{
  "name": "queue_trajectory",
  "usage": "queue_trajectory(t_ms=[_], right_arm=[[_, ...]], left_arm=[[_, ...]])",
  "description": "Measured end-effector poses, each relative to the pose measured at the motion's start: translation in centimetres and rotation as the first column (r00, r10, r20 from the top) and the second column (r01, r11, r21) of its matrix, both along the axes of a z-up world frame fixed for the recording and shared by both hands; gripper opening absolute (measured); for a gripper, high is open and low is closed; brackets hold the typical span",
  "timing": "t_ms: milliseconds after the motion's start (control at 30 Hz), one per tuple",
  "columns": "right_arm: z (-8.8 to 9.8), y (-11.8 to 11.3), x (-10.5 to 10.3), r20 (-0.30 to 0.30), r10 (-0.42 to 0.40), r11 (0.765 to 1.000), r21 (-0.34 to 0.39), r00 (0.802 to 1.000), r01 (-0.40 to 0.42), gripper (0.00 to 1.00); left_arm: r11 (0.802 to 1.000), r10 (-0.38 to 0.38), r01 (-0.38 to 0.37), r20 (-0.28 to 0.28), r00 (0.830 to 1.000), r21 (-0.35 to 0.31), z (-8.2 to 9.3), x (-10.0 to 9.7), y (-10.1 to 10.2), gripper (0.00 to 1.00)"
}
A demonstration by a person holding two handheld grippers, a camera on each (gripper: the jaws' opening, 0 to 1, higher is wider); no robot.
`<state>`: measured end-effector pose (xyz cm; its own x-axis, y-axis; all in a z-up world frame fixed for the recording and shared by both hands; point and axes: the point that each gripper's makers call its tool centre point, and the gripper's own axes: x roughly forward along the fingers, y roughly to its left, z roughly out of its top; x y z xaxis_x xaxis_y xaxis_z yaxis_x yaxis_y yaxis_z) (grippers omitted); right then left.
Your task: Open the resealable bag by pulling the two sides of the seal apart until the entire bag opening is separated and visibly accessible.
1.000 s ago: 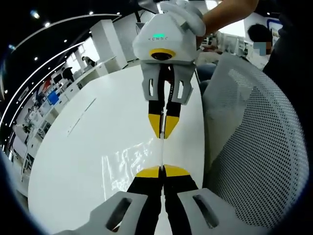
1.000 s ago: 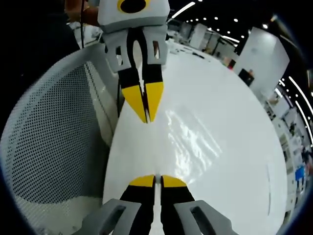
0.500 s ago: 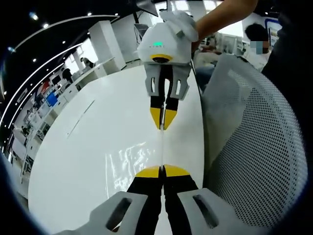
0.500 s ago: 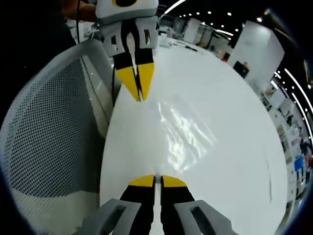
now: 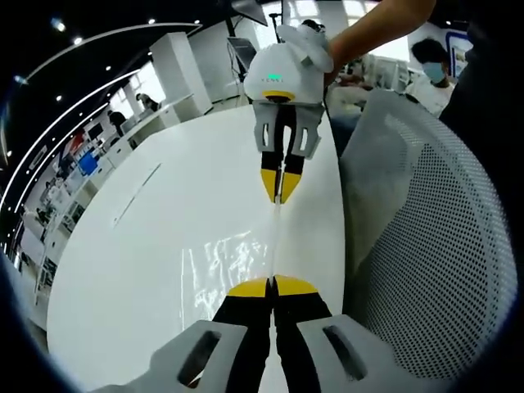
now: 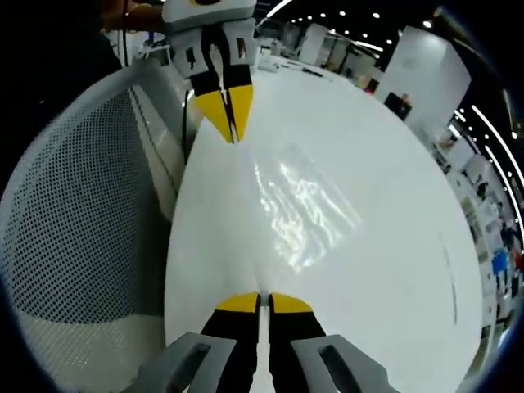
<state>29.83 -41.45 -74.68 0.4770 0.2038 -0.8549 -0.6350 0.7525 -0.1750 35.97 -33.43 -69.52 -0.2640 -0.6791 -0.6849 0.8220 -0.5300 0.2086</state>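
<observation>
Left gripper view, crinkled clear plastic bag [image 5: 225, 262], glossy white table [image 5: 139, 246]

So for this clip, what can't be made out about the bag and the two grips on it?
- Seal state: the clear bag is see-through against the white table; in both views its top edge runs edge-on between the grippers, so open or closed cannot be told.
- Left gripper: the pinched edge is hidden between its shut tips.
- Right gripper: same, the tips cover the contact.
- Bag contents: glare hides them in both views.
</observation>
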Motion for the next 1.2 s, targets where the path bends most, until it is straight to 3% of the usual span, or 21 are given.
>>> queue_trajectory(t_ms=[633, 867, 1200], right_arm=[[2.9, 1.0, -0.1, 0.072, -0.082, 0.996, 0.051, 0.994, 0.078, 0.00], [2.7, 1.0, -0.3, 0.073, -0.141, 0.988, 0.081, 0.987, 0.135, 0.00], [2.0, 1.7, -0.3, 0.066, -0.161, 0.984, 0.086, 0.985, 0.155, 0.06]], left_arm=[[0.998, 0.021, -0.027, 0.102, 0.995, 0.060, -1.7, 2.0, 0.7, 0.00], [0.999, 0.014, -0.019, 0.110, 0.994, 0.043, -1.2, 2.2, 0.5, 0.00], [1.000, 0.007, -0.009, 0.096, 0.995, 0.012, -0.6, 2.3, 0.3, 0.00]])
